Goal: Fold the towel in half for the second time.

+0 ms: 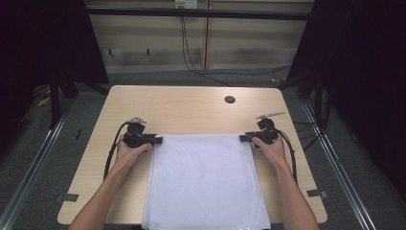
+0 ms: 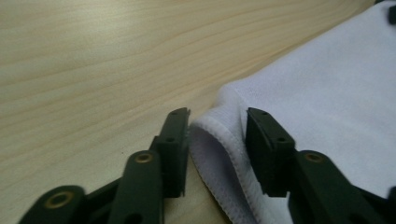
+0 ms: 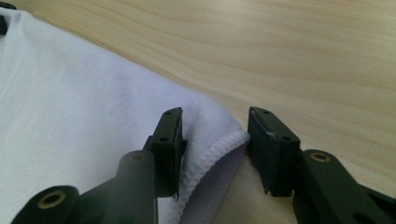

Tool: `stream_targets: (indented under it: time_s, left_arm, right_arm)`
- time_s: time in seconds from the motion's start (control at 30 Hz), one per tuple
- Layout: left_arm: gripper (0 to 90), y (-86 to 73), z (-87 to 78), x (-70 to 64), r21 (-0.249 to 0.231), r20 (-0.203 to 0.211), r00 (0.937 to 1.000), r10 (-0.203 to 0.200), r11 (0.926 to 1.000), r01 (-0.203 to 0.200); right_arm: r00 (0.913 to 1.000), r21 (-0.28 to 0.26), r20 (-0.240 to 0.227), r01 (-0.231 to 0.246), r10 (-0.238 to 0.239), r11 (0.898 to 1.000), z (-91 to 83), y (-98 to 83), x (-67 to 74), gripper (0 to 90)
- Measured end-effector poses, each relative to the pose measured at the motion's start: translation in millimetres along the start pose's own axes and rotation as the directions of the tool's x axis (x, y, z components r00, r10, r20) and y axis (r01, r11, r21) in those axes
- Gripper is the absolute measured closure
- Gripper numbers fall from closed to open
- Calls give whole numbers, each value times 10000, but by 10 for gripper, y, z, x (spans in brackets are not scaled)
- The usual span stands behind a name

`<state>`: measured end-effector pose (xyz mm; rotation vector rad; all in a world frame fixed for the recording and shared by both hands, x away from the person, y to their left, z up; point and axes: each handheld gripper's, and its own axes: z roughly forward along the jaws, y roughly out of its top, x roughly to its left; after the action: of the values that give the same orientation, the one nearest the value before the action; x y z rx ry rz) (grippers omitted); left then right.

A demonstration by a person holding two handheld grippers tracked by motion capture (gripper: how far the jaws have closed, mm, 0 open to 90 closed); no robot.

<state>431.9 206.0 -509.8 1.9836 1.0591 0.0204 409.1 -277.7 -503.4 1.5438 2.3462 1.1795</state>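
A white cloth lies flat on the wooden table, reaching from the middle to the front edge. My left gripper is at its far left corner and my right gripper at its far right corner, both pointing inward. In the left gripper view the hemmed corner of the cloth bulges up between the jaws of the left gripper, which stand apart around it. In the right gripper view the other corner of the cloth sits likewise inside the right gripper, with a gap at the right jaw.
A round cable hole sits in the tabletop at the far right. Bare wood lies beyond the cloth and on both sides of it. Dark curtains and floor rails flank the table, and cables run along the floor behind.
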Motion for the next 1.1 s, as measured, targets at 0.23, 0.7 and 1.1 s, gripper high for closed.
stream_targets:
  time_s: [0.23,0.7,1.1]
  left_arm:
    - [824,11,-19,-8,-316,226,9996,169,9994,-162]
    - [827,721,-364,-195,-2187,-504,9938,988,9698,-1075]
    - [825,883,-608,-386,-2800,-576,9801,1899,9393,-1984]
  right_arm:
    - [9998,-5,-138,111,-111,9999,23,-2,66,804]
    - [9959,-2043,411,868,-801,9751,-526,525,185,818]
    - [9933,-2877,333,1159,-1110,9507,-845,628,245,821]
